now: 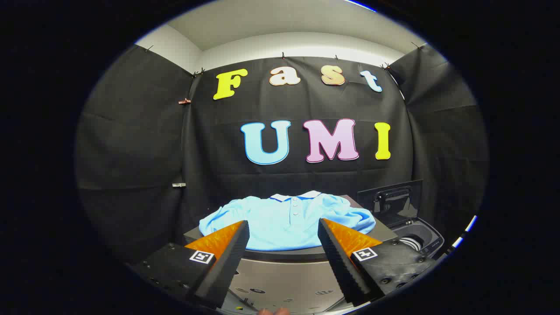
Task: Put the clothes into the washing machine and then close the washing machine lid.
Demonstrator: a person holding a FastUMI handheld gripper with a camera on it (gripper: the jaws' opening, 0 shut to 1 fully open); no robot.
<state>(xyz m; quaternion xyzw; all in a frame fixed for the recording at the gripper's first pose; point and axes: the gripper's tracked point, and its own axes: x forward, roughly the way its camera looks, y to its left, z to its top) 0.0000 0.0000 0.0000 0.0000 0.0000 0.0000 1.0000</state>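
Blue shirt [286, 221] spread flat; washer [413, 238] lid [391, 202] raised

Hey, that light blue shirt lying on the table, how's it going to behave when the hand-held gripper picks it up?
The light blue shirt will probably be floppy: it lies spread flat with soft folds at the sleeves, so it should sag and dangle from one pinch. It looks thin, so likely light. The hand-held gripper is open, fingers apart just short of it, and may catch only one layer.
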